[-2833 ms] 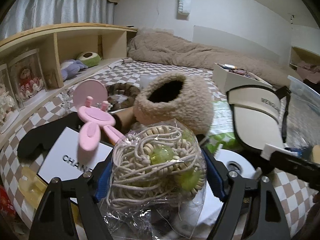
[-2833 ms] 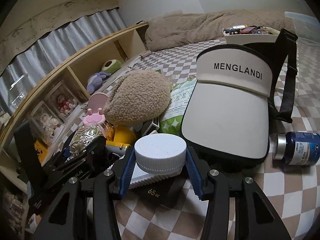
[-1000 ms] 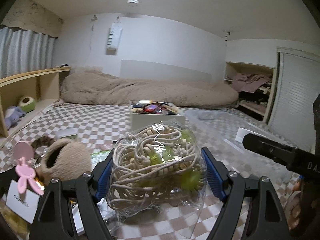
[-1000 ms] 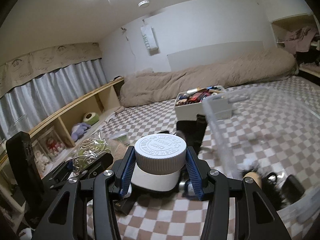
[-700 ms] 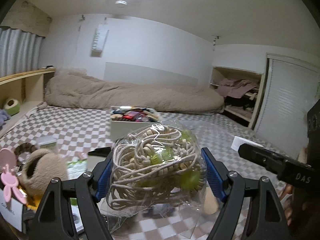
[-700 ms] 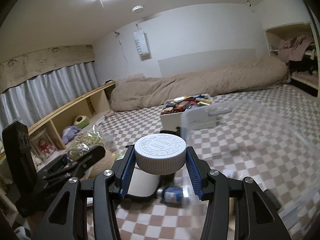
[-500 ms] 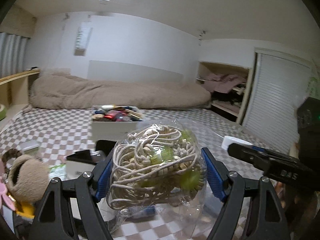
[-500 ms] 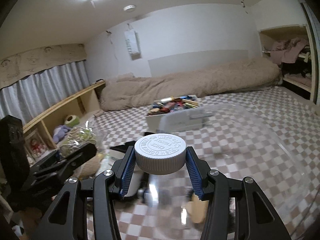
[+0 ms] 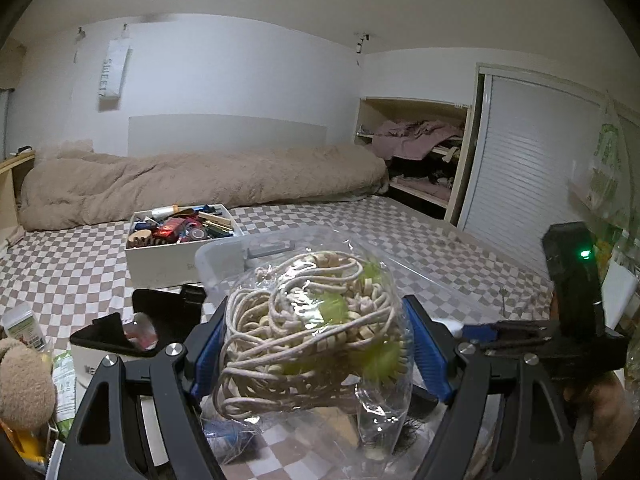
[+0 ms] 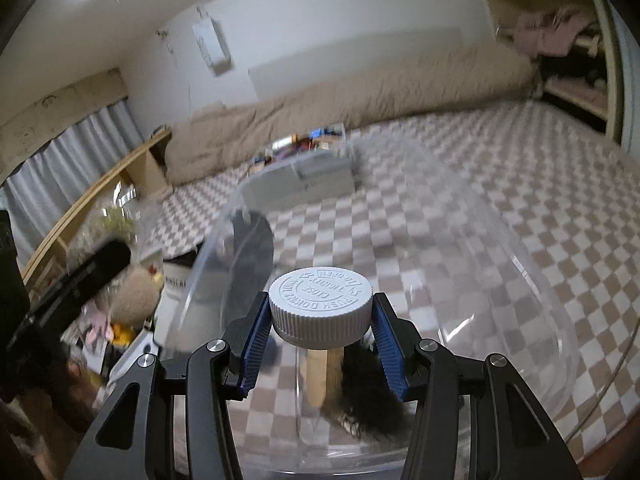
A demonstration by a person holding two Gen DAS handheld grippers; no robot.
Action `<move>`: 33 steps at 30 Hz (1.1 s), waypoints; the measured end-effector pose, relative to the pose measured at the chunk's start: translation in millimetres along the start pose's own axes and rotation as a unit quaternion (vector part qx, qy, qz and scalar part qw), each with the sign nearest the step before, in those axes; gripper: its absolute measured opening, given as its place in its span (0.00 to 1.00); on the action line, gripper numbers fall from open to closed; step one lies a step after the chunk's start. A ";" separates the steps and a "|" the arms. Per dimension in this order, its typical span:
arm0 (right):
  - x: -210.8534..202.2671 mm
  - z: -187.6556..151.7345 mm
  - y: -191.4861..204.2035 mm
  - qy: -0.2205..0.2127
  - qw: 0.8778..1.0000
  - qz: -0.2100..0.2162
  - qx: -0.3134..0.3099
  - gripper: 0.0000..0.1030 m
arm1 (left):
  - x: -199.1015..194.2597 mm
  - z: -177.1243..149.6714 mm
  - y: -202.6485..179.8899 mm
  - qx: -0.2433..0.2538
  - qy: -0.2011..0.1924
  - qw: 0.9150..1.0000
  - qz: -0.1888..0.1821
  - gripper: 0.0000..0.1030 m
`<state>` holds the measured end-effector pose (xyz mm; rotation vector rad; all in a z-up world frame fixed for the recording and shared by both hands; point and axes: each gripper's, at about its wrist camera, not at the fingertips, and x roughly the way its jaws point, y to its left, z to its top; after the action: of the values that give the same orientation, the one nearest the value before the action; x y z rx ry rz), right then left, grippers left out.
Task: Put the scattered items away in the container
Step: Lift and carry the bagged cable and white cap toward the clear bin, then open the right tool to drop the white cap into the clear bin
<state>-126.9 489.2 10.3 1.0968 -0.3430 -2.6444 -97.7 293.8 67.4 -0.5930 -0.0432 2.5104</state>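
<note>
Beige duvet (image 9: 208, 184) heaped along the far white wall, on checkered bedding (image 9: 72, 264). White box (image 9: 160, 258) crammed with small objects, just before the duvet. Hanging sign (image 9: 111, 76) on the wall. Open shelves (image 9: 416, 160) with rumpled clothes, beside a slatted door (image 9: 524, 168). Grey curtain (image 10: 72, 148) above a wooden ledge (image 10: 96, 192).

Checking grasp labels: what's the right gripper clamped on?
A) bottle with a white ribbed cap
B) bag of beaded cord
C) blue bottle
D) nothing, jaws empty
A: in the right wrist view the right gripper has its blue pads pressed on both sides of the white ribbed cap of a bottle, over the clear plastic container.
</note>
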 end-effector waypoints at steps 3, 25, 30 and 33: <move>14.1 5.3 -5.0 0.052 0.999 -0.013 -0.009 0.49 | 7.1 1.3 -5.5 0.005 0.005 1.000 -0.001 0.78; 54.4 3.9 -32.7 0.148 0.982 -0.100 -0.067 0.53 | 32.6 -15.0 -12.2 0.016 0.046 0.999 -0.017 0.78; 50.1 4.0 -38.9 0.120 0.988 -0.090 -0.044 0.54 | 37.5 -17.1 -25.2 0.052 0.070 0.996 -0.030 0.78; 46.1 2.2 -42.0 0.103 0.990 -0.085 -0.036 0.54 | 44.2 -17.8 -30.5 0.063 0.094 0.993 -0.039 0.78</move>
<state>-166.0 514.0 -31.5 1.4186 -0.1169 -2.6299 -107.7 341.2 38.2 -0.7575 0.1577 2.3502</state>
